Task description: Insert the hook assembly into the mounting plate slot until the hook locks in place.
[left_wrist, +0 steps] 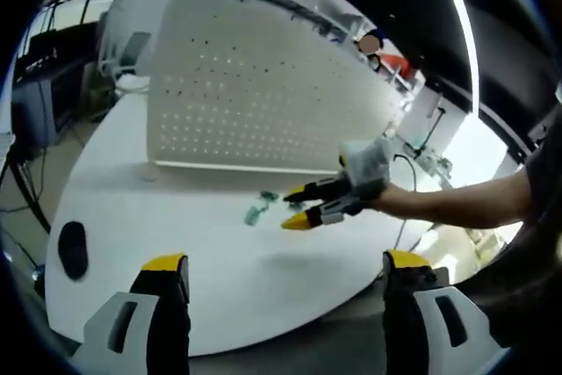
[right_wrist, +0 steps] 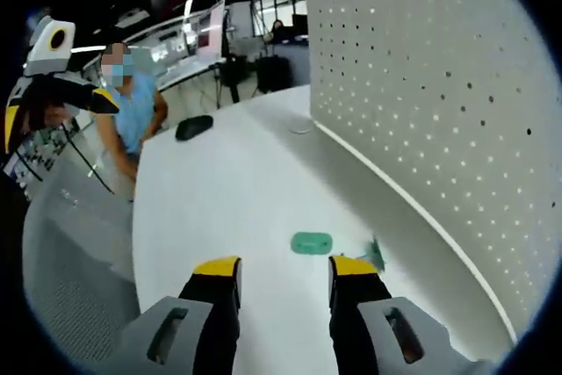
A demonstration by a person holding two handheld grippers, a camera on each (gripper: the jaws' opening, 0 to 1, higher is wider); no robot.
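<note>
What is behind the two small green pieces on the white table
Behind the green pieces a white pegboard panel stands upright on the table. Whatever lies behind the panel is covered.

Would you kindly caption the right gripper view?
Open right gripper nearing green mounting plate and hook beside pegboard.

A white pegboard (right_wrist: 439,111) stands upright on the white table (right_wrist: 219,208); a dark computer mouse (right_wrist: 193,127) lies near the table's edge
</note>
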